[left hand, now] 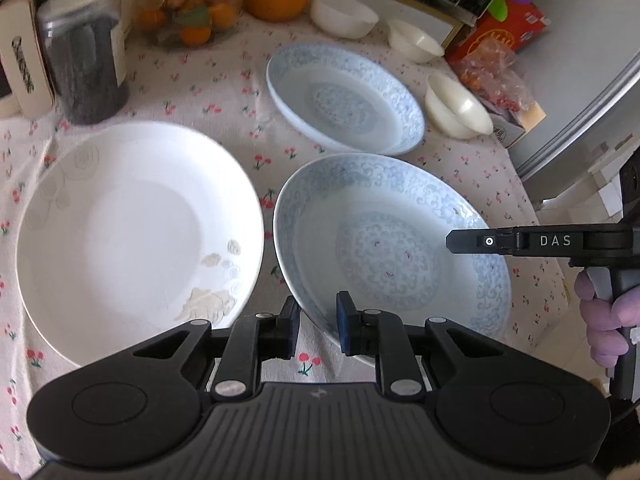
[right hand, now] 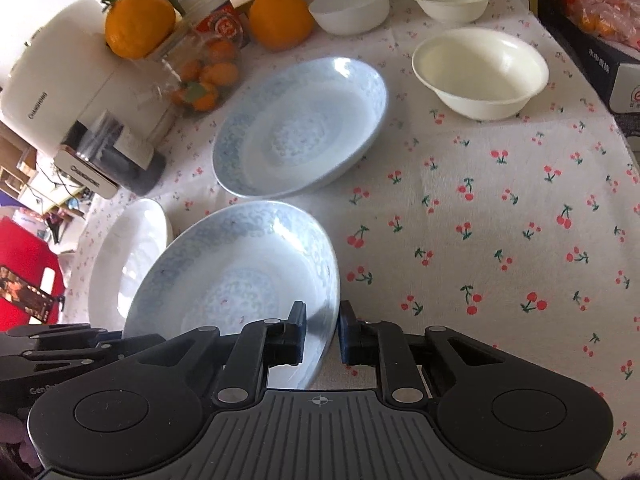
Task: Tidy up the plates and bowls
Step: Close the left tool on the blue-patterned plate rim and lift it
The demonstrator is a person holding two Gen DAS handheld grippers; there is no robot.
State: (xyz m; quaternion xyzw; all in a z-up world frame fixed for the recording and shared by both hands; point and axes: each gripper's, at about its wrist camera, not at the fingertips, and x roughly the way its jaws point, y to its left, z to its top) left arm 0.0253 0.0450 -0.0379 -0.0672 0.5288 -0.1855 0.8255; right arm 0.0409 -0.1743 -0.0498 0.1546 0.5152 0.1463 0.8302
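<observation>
A cherry-print cloth covers the table. Both tongs point steeply down and are clamped on the near blue-patterned plate, the left tongs on its left rim, the right tongs on its right rim, tilting it. Beside it lies a white plate; beyond, another blue plate and three white bowls.

Soft daylight fills both views, bright and even, with only faint shadows on the desk. Glare washes out the white plate, and a pale sheen sits on the far blue plate. Fisheye bending curves the edges, where the dark jar blurs.
</observation>
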